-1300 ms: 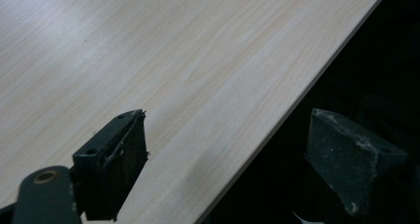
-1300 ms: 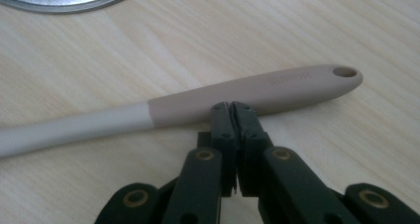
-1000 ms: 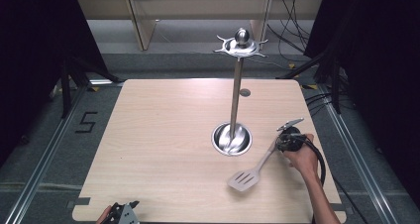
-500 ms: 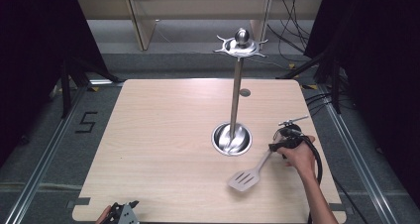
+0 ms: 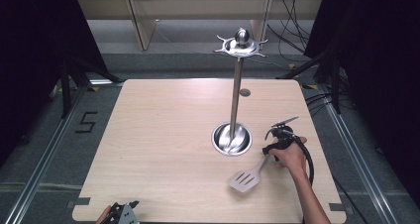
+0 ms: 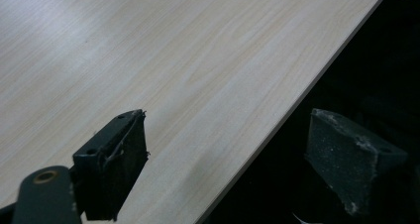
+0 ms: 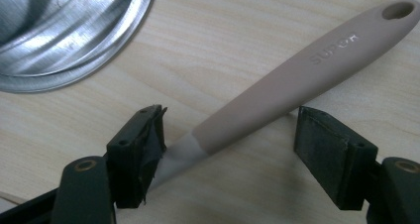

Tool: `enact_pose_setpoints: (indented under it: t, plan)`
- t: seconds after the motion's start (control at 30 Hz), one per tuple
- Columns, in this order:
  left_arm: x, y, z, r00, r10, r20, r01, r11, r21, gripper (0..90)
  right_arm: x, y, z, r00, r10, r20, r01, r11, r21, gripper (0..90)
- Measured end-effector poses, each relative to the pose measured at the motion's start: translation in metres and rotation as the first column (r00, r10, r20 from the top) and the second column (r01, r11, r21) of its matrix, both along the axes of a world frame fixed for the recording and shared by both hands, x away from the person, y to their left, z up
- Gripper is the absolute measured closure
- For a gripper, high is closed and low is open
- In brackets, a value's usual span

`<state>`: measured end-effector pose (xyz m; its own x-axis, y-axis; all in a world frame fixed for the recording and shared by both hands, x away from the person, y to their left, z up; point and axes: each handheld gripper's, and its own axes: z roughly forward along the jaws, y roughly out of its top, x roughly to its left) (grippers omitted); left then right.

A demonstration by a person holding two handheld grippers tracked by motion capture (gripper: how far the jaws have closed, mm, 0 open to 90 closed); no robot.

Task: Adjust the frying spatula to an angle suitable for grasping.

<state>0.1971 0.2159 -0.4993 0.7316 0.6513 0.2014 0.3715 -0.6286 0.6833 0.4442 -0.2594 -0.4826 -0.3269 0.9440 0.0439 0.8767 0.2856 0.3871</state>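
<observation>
Spatula [image 5: 246, 179]: slotted grey blade with a beige handle, lying flat on the table [image 5: 163, 149] at lower right of the high view; the blade points toward the near edge.
Handle [image 7: 297, 80]: beige, rounded, with raised lettering and a hanging hole at its tip; it narrows to a paler grey neck at lower left of the right gripper view.
Right gripper [image 7: 230, 152]: jaws have just been opening and now stand wide apart, the handle lying between them; the left pad looks to touch the neck, the right pad is clear.
Left gripper [image 6: 225, 159]: jaws apart, holding nothing, at the table's edge.
Stand [image 5: 236, 100]: upright steel pole on a round base, just left of the right gripper in the high view.
</observation>
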Motion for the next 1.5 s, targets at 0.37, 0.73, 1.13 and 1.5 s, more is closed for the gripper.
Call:
enact_pose_setpoints:
  t: [0.37,0.73,1.13,1.5]
  plan:
    - [-0.001,0.000,0.001,1.0000,-0.003,-0.002,0.003,1.0000,-0.001,15.3,0.004,0.013,0.003,0.9963,-0.010,-0.085,0.008,1.000,-0.023,33.2]
    - [-0.001,0.000,0.000,1.0000,0.000,0.006,0.000,1.0000,-0.004,15.3,0.008,0.010,0.007,0.9857,0.110,-0.128,-0.116,0.992,-0.041,54.1]
    - [0.001,-0.001,0.000,1.0000,-0.002,0.001,0.002,0.9999,-0.013,15.2,0.015,0.006,0.010,0.9704,0.150,-0.189,-0.166,0.984,-0.069,67.9]
    - [0.002,-0.003,0.000,1.0000,-0.002,-0.002,0.002,0.9999,-0.011,15.2,0.011,0.005,0.010,0.9528,0.222,-0.207,-0.243,0.966,-0.084,75.4]
